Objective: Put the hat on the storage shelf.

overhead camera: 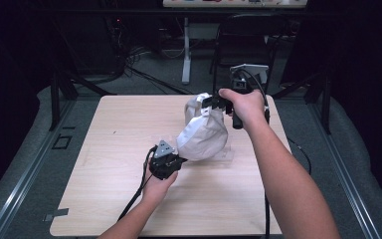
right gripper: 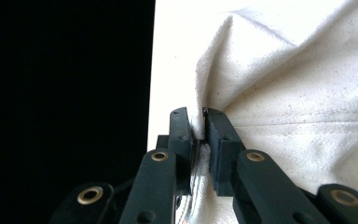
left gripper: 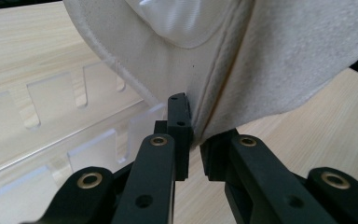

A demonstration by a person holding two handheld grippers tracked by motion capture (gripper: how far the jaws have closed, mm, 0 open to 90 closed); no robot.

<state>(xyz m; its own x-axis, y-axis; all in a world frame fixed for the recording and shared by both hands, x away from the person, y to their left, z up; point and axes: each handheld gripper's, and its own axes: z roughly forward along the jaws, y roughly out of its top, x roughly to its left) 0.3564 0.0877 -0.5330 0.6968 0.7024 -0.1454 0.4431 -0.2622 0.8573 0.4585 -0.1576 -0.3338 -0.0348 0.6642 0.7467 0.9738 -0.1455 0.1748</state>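
At six o'clock on the table (overhead camera: 109, 149), the left gripper (overhead camera: 179, 160) bites the lower hem of the white cloth bag (overhead camera: 203, 137), jaws pinched on the seam. Up at one o'clock the right gripper (overhead camera: 210, 104) is clamped on the bag's upper edge, lifting it. So the bag hangs stretched between the two, above a clear slotted plastic rack (left gripper: 51, 121) on the wood. Grasping looks done; my read is that spreading, folding or placing is yet to come.
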